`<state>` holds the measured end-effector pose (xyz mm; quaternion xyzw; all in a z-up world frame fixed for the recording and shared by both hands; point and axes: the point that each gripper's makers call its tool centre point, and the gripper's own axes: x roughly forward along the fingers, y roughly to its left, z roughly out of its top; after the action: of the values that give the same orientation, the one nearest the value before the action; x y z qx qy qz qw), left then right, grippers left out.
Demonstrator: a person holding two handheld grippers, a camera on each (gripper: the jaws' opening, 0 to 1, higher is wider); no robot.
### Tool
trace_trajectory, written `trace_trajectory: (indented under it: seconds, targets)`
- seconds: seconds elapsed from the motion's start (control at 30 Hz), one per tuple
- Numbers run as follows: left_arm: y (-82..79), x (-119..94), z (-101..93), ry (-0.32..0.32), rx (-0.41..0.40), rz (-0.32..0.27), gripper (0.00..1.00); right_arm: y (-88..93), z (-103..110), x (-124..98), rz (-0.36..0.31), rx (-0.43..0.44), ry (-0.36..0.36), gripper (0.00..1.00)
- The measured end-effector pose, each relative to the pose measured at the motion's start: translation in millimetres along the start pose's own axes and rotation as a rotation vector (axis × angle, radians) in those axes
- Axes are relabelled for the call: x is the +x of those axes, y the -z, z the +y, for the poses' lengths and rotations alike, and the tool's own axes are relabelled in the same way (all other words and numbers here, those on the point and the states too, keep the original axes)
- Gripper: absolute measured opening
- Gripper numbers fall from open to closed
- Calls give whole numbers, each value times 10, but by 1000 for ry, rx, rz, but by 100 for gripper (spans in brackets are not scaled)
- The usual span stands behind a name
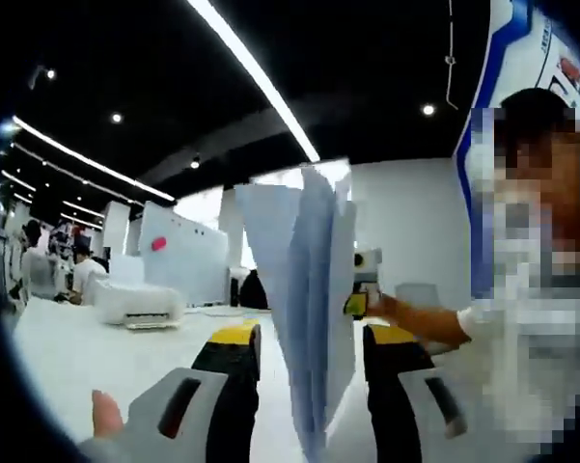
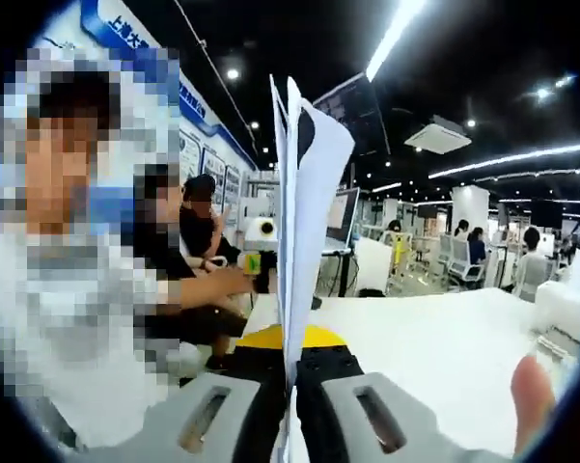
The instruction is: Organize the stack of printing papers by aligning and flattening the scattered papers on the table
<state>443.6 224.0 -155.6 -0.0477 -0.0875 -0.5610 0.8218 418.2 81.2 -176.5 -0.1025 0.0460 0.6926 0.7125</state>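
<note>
The right hand-held gripper (image 2: pixel 291 371) is clamped tight on a sheaf of papers (image 2: pixel 304 203) that stands upright between its jaws, above the white tabletop (image 2: pixel 434 338). The left hand-held gripper (image 1: pixel 311 352) is spread wide, the same papers (image 1: pixel 309 289) standing edge-on between its jaws without clear contact.

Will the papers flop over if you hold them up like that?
Probably a little. The papers stand on edge, yet their top corners fan apart and curl, so they look thin and bendy. The right gripper pinches them shut, so they likely won't slip. The left gripper stands wider around them.
</note>
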Motion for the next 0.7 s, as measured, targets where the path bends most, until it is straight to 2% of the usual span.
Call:
trace_trajectory:
  seconds: [0.03,0.2,0.3,0.4,0.47,0.57,0.63,0.7]
  targets:
    - [-20,-3,-15,5,1,25,52,-50,-10,7,29,-7,-4,0]
    - [-165,35,-65,16,27,67,56,-121,41,44,153,-16,-76,0]
    - [-396,84,-133,41,30,63,57,-166,-6,90,225,-34,-77,0]
    - [-522,161,-224,69,52,93,57,-176,-23,165,288,-25,-91,0]
    - [-498,203,-264,79,49,133,53,-172,-23,221,307,-20,-97,0]
    - [-462,234,-258,77,61,149,45,-135,6,305,334,-30,-119,0]
    - [-363,246,-232,78,57,187,33,-105,14,344,353,-29,-129,0]
    - [-294,243,-228,81,69,209,17,-81,25,351,367,-27,-140,0]
